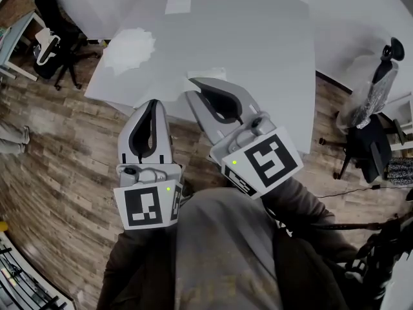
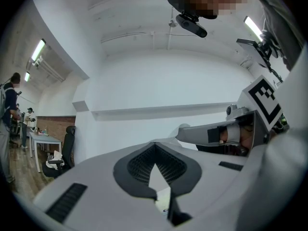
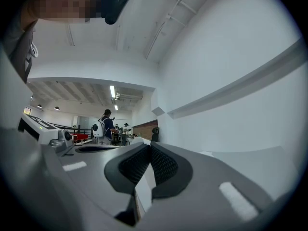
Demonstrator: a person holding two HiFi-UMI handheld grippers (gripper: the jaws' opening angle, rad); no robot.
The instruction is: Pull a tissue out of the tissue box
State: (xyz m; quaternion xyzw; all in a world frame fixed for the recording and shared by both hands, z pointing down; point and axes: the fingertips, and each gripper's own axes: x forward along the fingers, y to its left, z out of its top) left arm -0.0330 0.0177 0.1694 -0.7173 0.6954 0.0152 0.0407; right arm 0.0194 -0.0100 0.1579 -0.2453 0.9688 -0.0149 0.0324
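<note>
Left gripper and right gripper jaws clenched empty, crumpled tissue well ahead on table

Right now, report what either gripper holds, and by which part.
Nothing is held: the grey left gripper and the grey right gripper each have their jaws shut together, with nothing between the pads.

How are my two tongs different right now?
The left tongs point straight ahead, but the right tongs slant toward the left. The right tongs reach farther over the table than the left tongs. Both are shut.
</note>
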